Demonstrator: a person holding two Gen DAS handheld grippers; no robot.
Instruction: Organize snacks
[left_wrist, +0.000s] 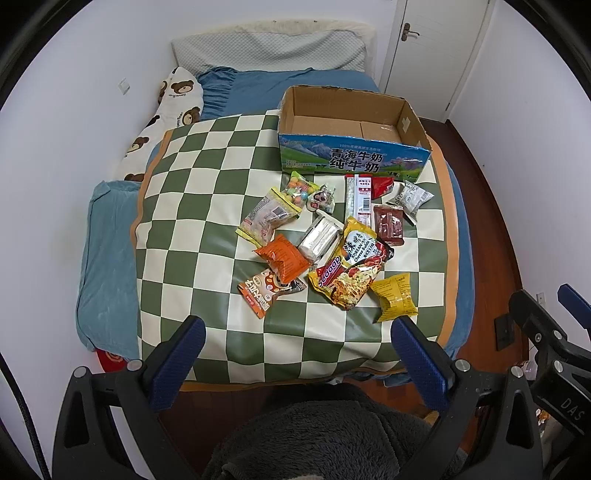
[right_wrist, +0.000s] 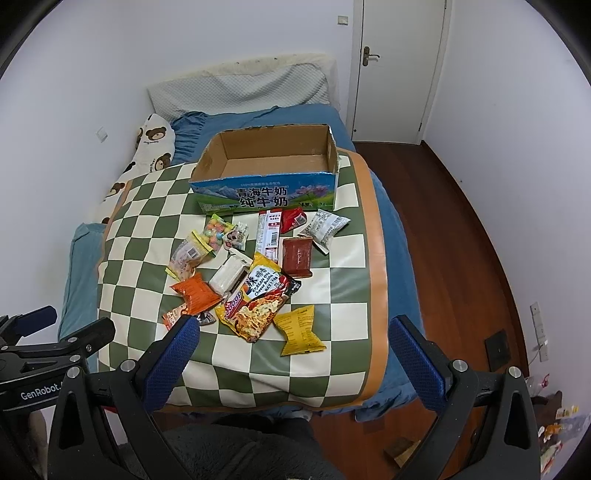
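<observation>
Several snack packets lie in a loose pile on a green-and-cream checked mat (left_wrist: 207, 177) (right_wrist: 332, 373) on a bed. Among them are a noodle pack (left_wrist: 351, 266) (right_wrist: 258, 302), an orange bag (left_wrist: 284, 260) (right_wrist: 195, 295), a yellow bag (left_wrist: 393, 297) (right_wrist: 299, 330), a silver packet (left_wrist: 319, 238) (right_wrist: 229, 275) and a dark red packet (left_wrist: 388, 225) (right_wrist: 297, 258). Behind the pile stands an open, empty cardboard milk box (left_wrist: 351, 158) (right_wrist: 266, 195). My left gripper (left_wrist: 299, 363) hangs open above the mat's near edge. My right gripper (right_wrist: 295, 363) is open too, near the yellow bag, holding nothing.
The bed has blue sheets, a bear-print pillow (left_wrist: 173, 107) (right_wrist: 147, 147) at the left and a white pillow (left_wrist: 269, 48) at the head. A white door (right_wrist: 395, 66) and wooden floor (right_wrist: 461, 240) lie to the right. A dark fleece garment (left_wrist: 317, 439) fills the bottom edge.
</observation>
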